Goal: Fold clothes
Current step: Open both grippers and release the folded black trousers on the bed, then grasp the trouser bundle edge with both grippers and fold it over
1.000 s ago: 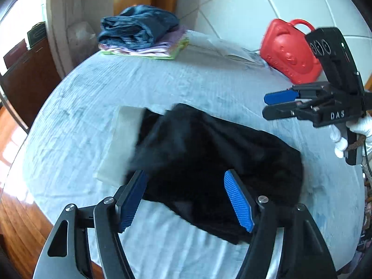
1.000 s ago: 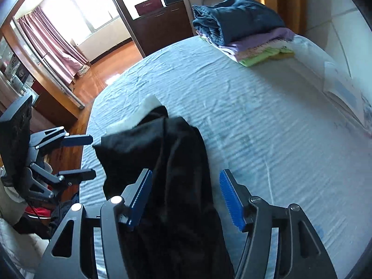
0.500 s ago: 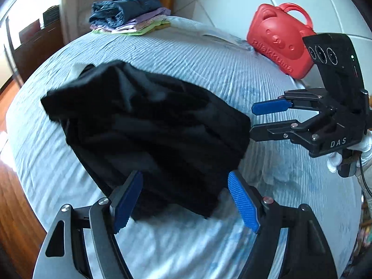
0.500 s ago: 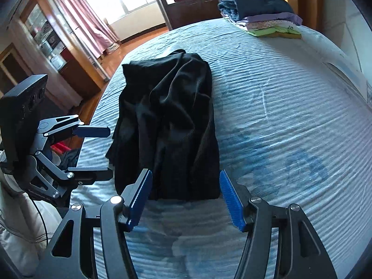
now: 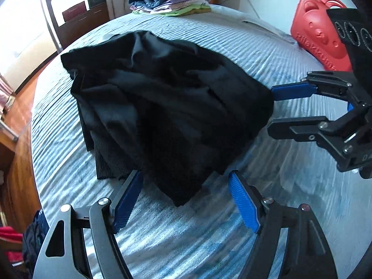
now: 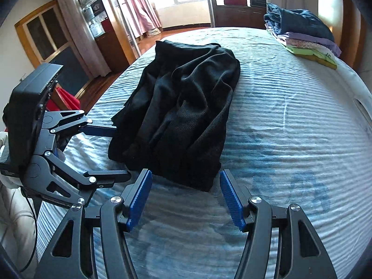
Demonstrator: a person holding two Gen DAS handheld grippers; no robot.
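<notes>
black garment (image 6: 183,107) is lying crumpled on the bed (image 6: 290,125) | left gripper (image 5: 186,200) and right gripper (image 6: 186,196) are hovering beside it, jaws spread, gripping nothing | folded pile (image 6: 304,34) is sitting at the far corner

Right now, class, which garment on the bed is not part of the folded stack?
The black garment, lying alone and rumpled mid-bed nearest the grippers; the others sit piled in the folded stack at the far corner.

A red plastic case (image 5: 313,37) with a handle lies on the striped blue bed (image 6: 290,121) near the white wall — pink curtains (image 6: 139,7) and wooden cabinets (image 6: 237,11) stand across the wooden floor (image 5: 18,107).
</notes>
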